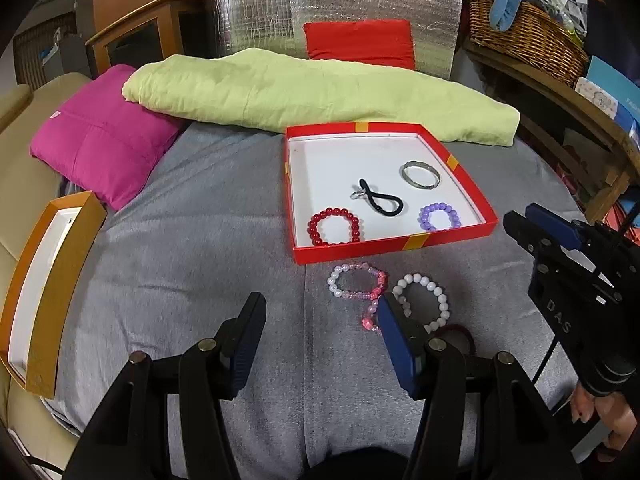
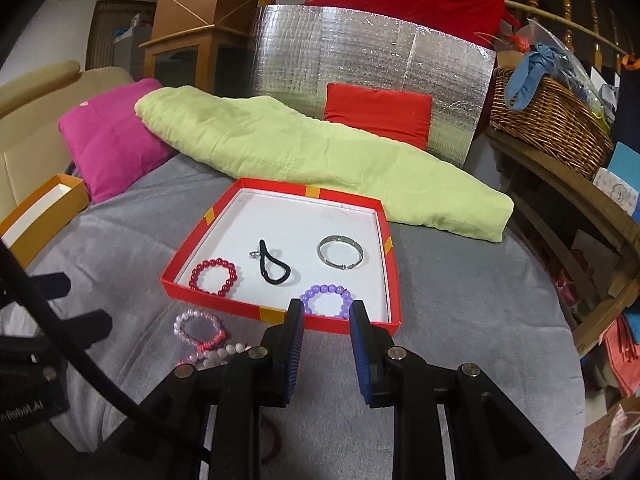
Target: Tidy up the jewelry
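A red box lid [image 1: 392, 245] [image 2: 280, 316] with a white inside lies on the grey cloth. It holds a red bead bracelet [image 1: 334, 227] [image 2: 215, 276], a black hair tie with a ring [image 1: 380, 199] [image 2: 274, 266], a silver bangle [image 1: 421, 175] [image 2: 341, 257] and a purple bead bracelet [image 1: 439, 217] [image 2: 327, 300]. In front of it lie a pink bead bracelet [image 1: 358, 282] [image 2: 198, 330] and a white bead bracelet [image 1: 424, 298] [image 2: 224, 354]. My left gripper [image 1: 320, 320] is open and empty beside them. My right gripper [image 2: 326, 320] is open and empty, just behind the purple bracelet; it also shows in the left wrist view [image 1: 520, 220].
An orange box [image 1: 44, 292] [image 2: 40, 212] sits at the left edge. A green folded blanket [image 1: 320, 92] [image 2: 320, 160], a magenta cushion [image 1: 100, 136] and a red cushion [image 1: 360, 44] lie behind. A wicker basket [image 1: 528, 36] stands on a wooden shelf at right. A dark red hair tie [image 1: 456, 336] lies near my left gripper.
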A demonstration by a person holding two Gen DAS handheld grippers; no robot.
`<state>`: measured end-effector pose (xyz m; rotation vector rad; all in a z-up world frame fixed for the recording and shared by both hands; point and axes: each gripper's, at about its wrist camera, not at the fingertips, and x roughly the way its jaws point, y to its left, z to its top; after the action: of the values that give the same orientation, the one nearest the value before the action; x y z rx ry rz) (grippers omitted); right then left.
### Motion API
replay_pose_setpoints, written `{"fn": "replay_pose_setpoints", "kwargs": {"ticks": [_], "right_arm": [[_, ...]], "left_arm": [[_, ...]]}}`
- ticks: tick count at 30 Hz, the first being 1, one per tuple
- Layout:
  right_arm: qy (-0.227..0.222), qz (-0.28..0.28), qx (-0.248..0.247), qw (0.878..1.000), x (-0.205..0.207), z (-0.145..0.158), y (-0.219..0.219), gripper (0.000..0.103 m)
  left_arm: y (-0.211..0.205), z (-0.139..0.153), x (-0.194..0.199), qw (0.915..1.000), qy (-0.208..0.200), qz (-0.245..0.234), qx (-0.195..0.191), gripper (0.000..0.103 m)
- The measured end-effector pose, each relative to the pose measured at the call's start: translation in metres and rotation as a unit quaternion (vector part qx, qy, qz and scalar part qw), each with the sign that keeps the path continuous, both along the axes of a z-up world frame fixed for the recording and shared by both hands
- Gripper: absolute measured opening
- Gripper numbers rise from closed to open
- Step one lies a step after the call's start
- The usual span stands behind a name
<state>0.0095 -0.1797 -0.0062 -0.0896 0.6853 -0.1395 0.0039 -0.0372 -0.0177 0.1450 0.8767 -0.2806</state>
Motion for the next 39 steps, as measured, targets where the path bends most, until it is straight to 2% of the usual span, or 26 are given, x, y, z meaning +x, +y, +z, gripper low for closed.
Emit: {"fn": "replay_pose_setpoints", "kwargs": {"ticks": [3, 6, 10, 12, 17, 22, 29, 31, 32, 34, 39], "right_arm": [[0.015, 0.008, 0.021, 1.000, -0.001, -0.005, -0.005, 0.027], [0.056, 0.029, 0.071, 0.996, 0.004, -0.017, -0.015, 0.027], [0.135, 0.055, 0.168, 0.975, 0.016, -0.046, -0.033, 0.027], [0.166, 0.059, 0.189, 0.966, 0.019, -0.059, -0.036, 0.027], [0.191, 0.059, 0.230, 0.952, 0.020, -0.070, -0.048, 0.027], [0.218, 0.075, 0.244, 0.942, 0.021, -0.078, -0.047, 0.027], [0.239, 0.102, 0.198, 0.945, 0.015, -0.093, -0.026, 0.026], [0.234, 0.100, 0.182, 0.950, 0.014, -0.095, -0.023, 0.018], [0.230, 0.100, 0.173, 0.952, 0.013, -0.094, -0.023, 0.010], [0.222, 0.089, 0.168, 0.956, 0.014, -0.093, -0.027, 0.009], [0.206, 0.031, 0.205, 0.956, 0.020, -0.091, -0.057, 0.009]], "left_arm": [[0.003, -0.008, 0.002, 0.9999, 0.008, 0.004, 0.006, 0.059], [0.007, -0.020, 0.003, 0.9996, 0.022, 0.011, 0.013, 0.059], [0.013, -0.036, 0.004, 0.9986, 0.045, 0.023, 0.016, 0.059], [0.014, -0.040, 0.004, 0.9981, 0.053, 0.027, 0.015, 0.059], [0.016, -0.045, 0.004, 0.9978, 0.058, 0.029, 0.014, 0.059], [0.020, -0.050, 0.005, 0.9970, 0.068, 0.037, 0.012, 0.059], [0.017, -0.049, 0.004, 0.9969, 0.070, 0.034, 0.010, 0.059], [0.014, -0.048, 0.003, 0.9971, 0.070, 0.031, 0.009, 0.059], [0.013, -0.048, 0.003, 0.9971, 0.069, 0.029, 0.009, 0.059], [0.010, -0.047, 0.003, 0.9972, 0.071, 0.026, 0.007, 0.059], [0.000, -0.044, 0.006, 0.9973, 0.072, 0.013, 0.002, 0.059]]}}
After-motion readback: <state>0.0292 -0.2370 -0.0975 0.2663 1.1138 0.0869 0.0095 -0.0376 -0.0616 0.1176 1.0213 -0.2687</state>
